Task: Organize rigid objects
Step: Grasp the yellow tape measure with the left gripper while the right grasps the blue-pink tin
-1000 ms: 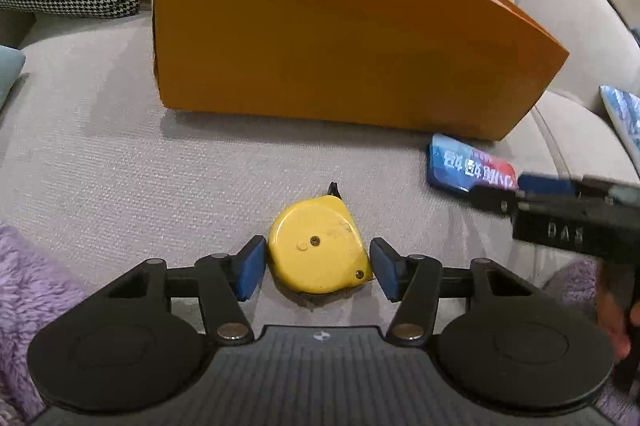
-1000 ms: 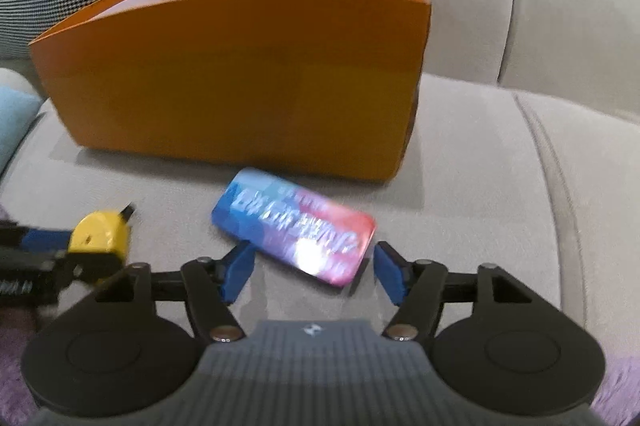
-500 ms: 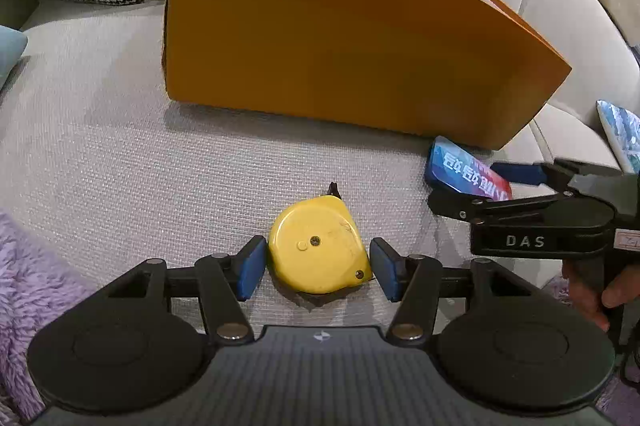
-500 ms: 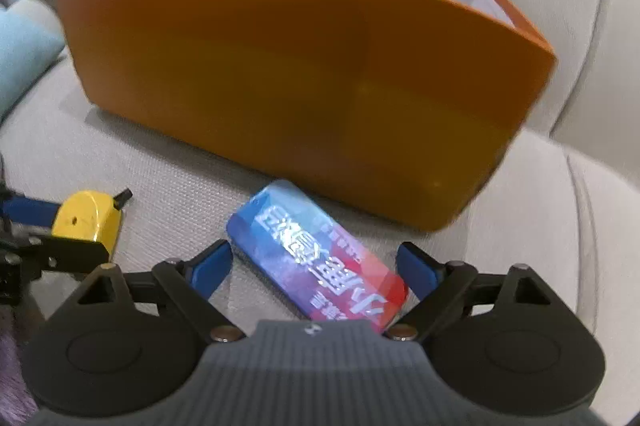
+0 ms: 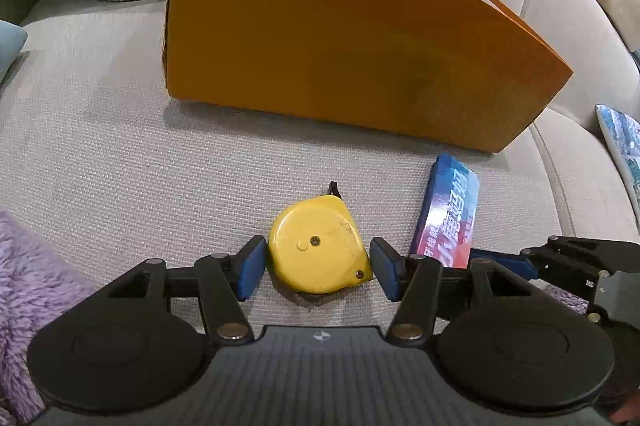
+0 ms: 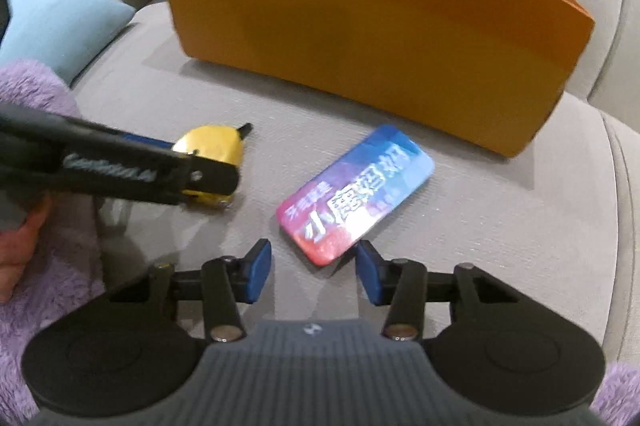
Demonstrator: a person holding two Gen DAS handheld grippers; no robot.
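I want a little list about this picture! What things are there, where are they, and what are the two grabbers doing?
surface: grey sofa seat
box: orange box, upright near the sofa back
tape measure: yellow tape measure, flat, in front of the box
left gripper: pads on both sides of the tape measure, grip unclear
packet: blue and red packet, flat, right of the tape measure
right gripper: open, jaws just narrowed, packet's near end at them

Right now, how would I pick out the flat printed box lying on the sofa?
Find the big orange box standing on the grey sofa seat. Just in front of its right end lies a flat rectangular box, printed blue fading to red with large white characters. Its neighbour, the tape measure to the left, is round, thick and plain yellow.
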